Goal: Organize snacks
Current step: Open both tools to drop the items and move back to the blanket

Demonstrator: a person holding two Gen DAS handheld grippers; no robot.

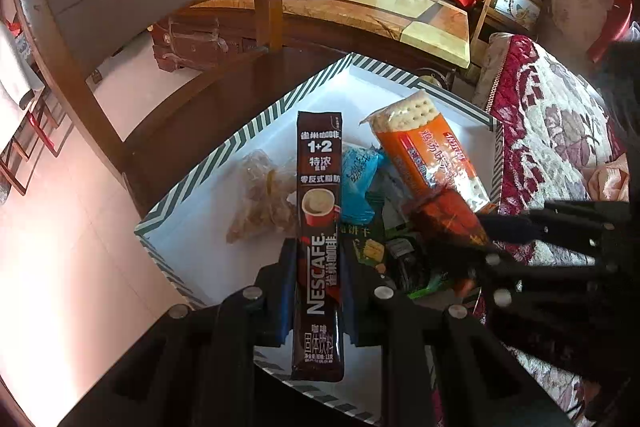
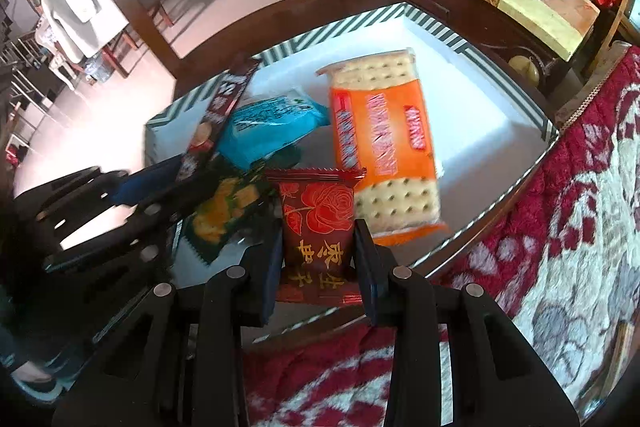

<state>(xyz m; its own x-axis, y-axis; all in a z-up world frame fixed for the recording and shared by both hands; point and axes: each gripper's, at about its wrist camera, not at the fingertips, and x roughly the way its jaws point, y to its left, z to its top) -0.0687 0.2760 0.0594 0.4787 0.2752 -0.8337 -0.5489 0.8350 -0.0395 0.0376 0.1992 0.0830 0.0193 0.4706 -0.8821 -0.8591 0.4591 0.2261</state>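
Left wrist view: left gripper (image 1: 318,291) is clenching a coffee stick (image 1: 319,211), long axis running straight out beyond the fingertips over the tray (image 1: 224,143); right gripper (image 2: 318,267) is gripping a red packet (image 2: 318,223) likewise.

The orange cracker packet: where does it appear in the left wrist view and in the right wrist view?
Left wrist view: orange cracker packet lies right of centre, in the box's far right part.
Right wrist view: it lies at centre, beyond the gripper.
Shared landmark: the blue packet, lying left of it in both views.
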